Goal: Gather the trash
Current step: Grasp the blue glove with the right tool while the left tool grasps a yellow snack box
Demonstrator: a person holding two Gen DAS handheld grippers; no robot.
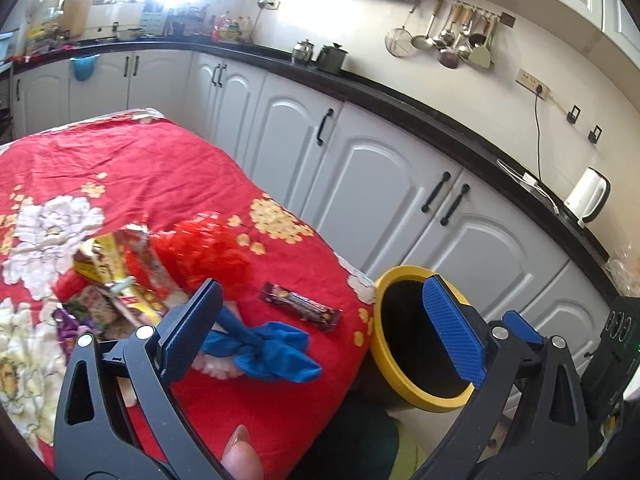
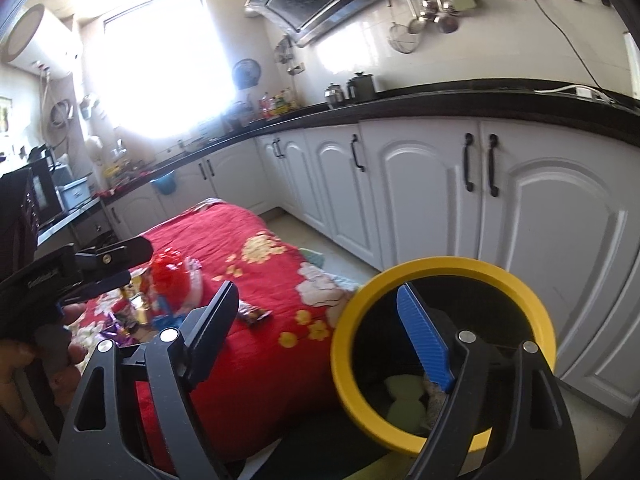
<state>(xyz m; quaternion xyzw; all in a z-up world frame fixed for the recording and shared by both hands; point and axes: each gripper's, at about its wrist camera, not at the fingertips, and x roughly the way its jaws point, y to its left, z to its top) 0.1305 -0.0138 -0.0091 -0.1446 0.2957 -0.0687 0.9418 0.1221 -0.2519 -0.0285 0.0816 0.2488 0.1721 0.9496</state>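
Both tongs spread, empty – dark crinkly foil snack wrapper (image 1: pixel 301 306) looked light, slippery; pinch one crimped end

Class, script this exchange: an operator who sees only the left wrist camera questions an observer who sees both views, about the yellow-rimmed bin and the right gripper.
Operator: The inside of the yellow-rimmed bin looks dark to me. Is anything in it?
Observer: Yes. The right wrist view shows a pale green item lying at its bottom.
Operator: Is the right gripper carrying anything?
Observer: No. Its jaws stand wide apart with nothing between them.
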